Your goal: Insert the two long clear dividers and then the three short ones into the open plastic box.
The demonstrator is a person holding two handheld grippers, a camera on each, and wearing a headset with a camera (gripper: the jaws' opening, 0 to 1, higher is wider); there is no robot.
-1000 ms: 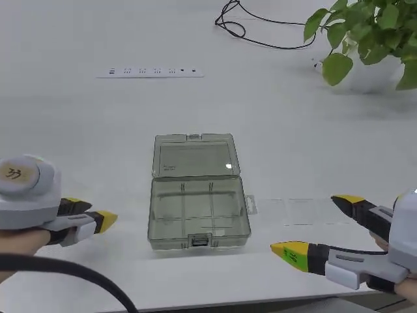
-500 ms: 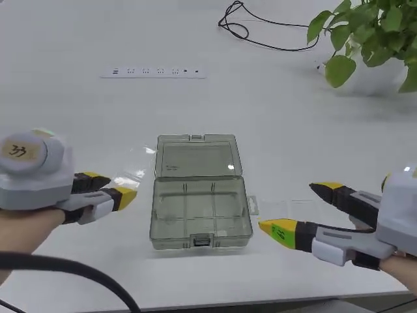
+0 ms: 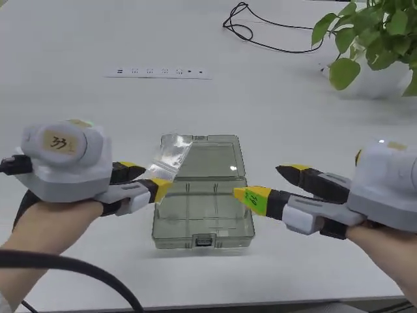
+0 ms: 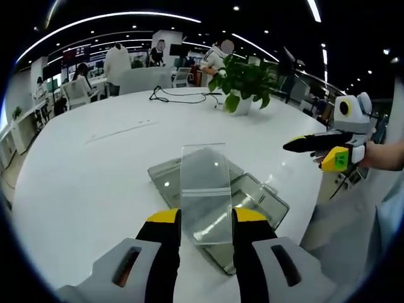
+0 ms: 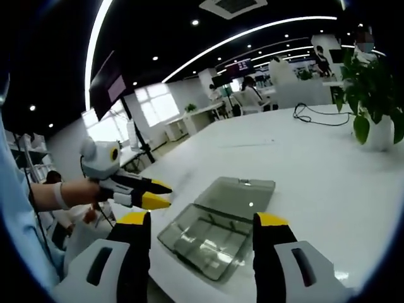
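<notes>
Nearest, at the desk's (image 3: 293, 117) front edge, the left gripper (image 3: 151, 180) is pinching a clear divider (image 3: 171, 154) between its jaws — the sheet is hanging tilted over the left side of the open plastic box (image 3: 195, 238). The right gripper (image 3: 259, 181) is hovering over the box's right side, jaws spread wide. Farther back, a power strip (image 3: 158, 72), a black cable (image 3: 260, 29) and a potted plant (image 3: 374, 32) are sitting toward the far edge.

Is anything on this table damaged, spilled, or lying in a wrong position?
Nothing stands out. The box sits flat on the table with its lid laid open. The left gripper holds one clear divider, tilted, by the box. The right gripper is open and empty.
</notes>
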